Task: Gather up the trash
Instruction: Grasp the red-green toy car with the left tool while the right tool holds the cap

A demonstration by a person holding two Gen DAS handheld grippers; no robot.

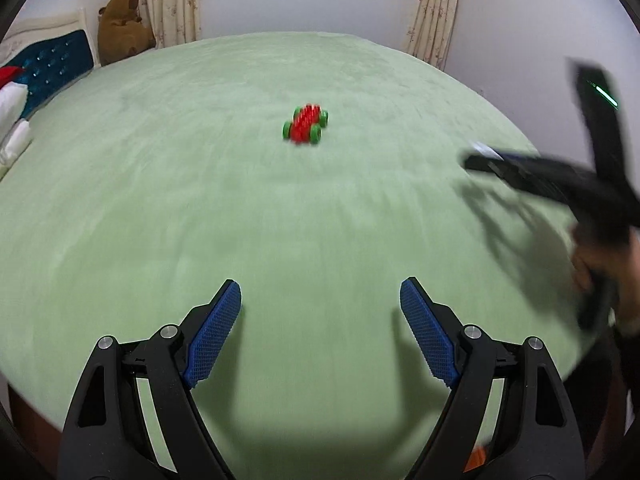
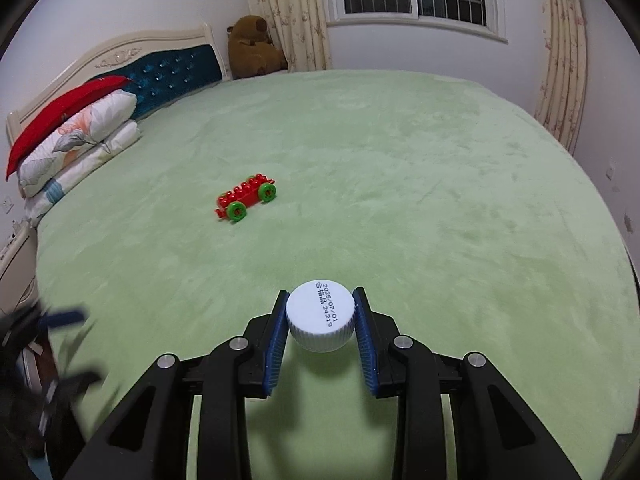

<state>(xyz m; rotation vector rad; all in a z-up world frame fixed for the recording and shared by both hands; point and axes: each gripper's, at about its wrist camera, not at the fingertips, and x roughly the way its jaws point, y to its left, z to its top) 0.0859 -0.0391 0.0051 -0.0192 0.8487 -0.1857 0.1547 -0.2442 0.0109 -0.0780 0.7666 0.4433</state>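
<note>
In the right wrist view my right gripper (image 2: 320,300) is shut on a white ribbed bottle cap (image 2: 320,320) with a printed date on top, held just above the green bedspread (image 2: 440,184). A red toy car with green wheels (image 2: 246,198) stands on the bed ahead and to the left of it. My left gripper (image 1: 320,296) is open with nothing between its blue pads, low over the green bedspread (image 1: 200,184). The red toy car (image 1: 306,125) lies straight ahead of it. The right gripper (image 1: 486,160) shows blurred at the right edge, held by a hand (image 1: 600,268).
A brown teddy bear (image 2: 254,46) sits in the far corner by the curtains. Pillows and a red cushion (image 2: 72,132) are stacked against the blue padded headboard (image 2: 172,76) on the left. The left gripper (image 2: 60,320) shows blurred at the lower left edge.
</note>
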